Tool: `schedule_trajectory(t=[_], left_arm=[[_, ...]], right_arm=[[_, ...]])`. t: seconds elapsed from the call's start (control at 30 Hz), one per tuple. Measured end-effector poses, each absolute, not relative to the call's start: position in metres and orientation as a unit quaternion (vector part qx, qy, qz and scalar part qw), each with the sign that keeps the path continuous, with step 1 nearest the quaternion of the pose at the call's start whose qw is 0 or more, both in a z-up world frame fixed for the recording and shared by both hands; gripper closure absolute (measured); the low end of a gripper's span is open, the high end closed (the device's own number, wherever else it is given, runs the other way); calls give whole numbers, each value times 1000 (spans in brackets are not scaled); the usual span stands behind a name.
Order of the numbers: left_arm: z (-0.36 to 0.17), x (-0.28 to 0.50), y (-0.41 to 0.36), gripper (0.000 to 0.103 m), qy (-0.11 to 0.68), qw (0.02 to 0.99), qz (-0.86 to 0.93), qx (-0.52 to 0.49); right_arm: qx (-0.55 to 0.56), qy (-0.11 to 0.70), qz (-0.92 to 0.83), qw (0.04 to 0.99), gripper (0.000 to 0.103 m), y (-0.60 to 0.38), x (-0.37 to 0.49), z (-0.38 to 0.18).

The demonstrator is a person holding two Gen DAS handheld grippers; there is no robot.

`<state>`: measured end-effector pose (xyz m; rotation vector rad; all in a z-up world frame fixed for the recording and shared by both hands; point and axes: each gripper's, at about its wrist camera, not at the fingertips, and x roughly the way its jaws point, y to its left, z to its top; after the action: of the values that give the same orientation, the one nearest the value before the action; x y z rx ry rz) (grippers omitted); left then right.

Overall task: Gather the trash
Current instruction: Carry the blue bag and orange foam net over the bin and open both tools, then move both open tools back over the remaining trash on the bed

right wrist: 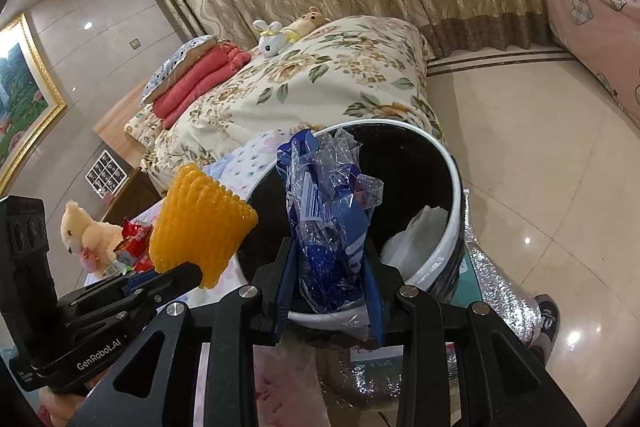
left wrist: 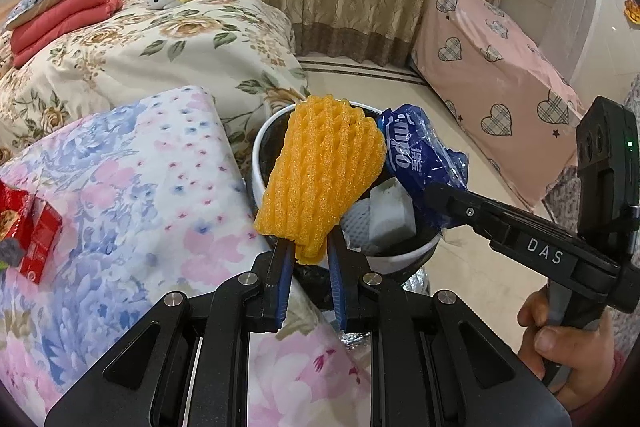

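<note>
blue pads on your left hand-held gripper (left wrist: 308, 247) were clamped on the bottom edge of the orange foam net (left wrist: 320, 179), and you had it standing up right at the near rim of the white-rimmed bin (left wrist: 260, 151). your right hand-held gripper (right wrist: 332, 275) was pinched on the crumpled blue plastic wrapper (right wrist: 328, 211), and that one hung over the bin's near rim, partly above the dark opening. white foam scraps (left wrist: 390, 215) already lay inside. so you were at the drop step, both pieces brought to the bin and neither let go yet. next move, as i read it, called for getting the net fully over the opening before you parted the jaws, since it sat close to the rim beside the floral quilt (left wrist: 132, 187) and could tip outside. red packets (left wrist: 36, 239) on the quilt looked like the next pickup.
</note>
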<state>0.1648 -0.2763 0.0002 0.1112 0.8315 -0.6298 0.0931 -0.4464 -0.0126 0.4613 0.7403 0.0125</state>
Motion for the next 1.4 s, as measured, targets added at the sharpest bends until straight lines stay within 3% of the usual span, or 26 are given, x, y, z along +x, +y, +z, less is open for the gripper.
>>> schedule_trajectory(t=[0.37, 0.47, 0.53, 0.8, 1.13, 1.4], left_arm=[[-4, 177, -291, 84, 403, 861, -305, 56], [-4, 178, -292, 69, 401, 862, -305, 49], [-5, 178, -290, 58, 400, 864, -301, 46], [-13, 172, -272, 48, 411, 863, -293, 27], [-28, 159, -218, 47, 427, 865, -261, -4], [-37, 149, -156, 47, 436, 872, -221, -34]], right_arm=[[236, 364, -3, 901, 68, -460, 100, -18], [241, 362, -7, 901, 64, -462, 101, -18], [250, 361, -10, 898, 54, -465, 100, -18], [253, 356, -13, 899, 38, -460, 94, -16], [242, 348, 10, 906, 18, -426, 90, -10], [236, 355, 44, 903, 17, -387, 92, -10]])
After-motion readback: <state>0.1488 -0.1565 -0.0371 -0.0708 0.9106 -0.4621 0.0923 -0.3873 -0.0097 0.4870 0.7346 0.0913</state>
